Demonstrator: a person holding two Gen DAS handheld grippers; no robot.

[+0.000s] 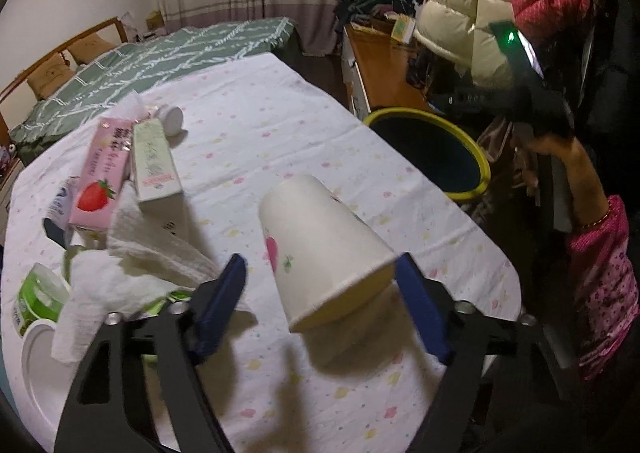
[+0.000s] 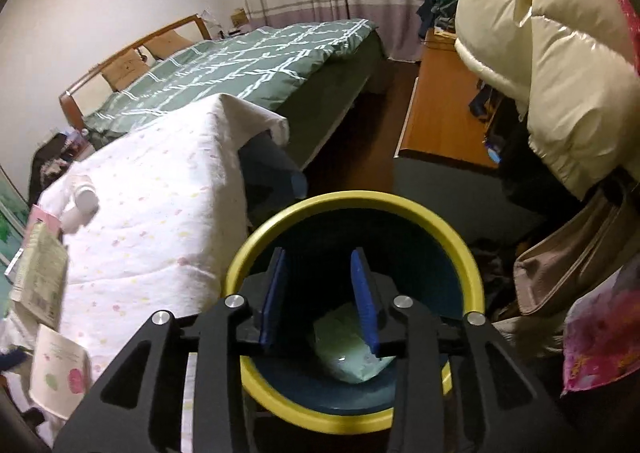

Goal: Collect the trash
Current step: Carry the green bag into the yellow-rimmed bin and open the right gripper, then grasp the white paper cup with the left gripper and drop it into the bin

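Observation:
A white paper cup with a pink flower print lies on its side on the flowered tablecloth. My left gripper is open around its rim end. The right pad is at the rim and the left pad stands clear of the cup. My right gripper hangs over the yellow-rimmed dark blue bin, open a little with nothing between its pads. A pale green packet lies in the bottom of the bin. In the left wrist view the bin stands off the table's right edge.
On the table's left lie a pink strawberry carton, a green-white carton, a crumpled tissue, a small white bottle and a green-white tub. A green bed, a wooden cabinet and a cream jacket surround the bin.

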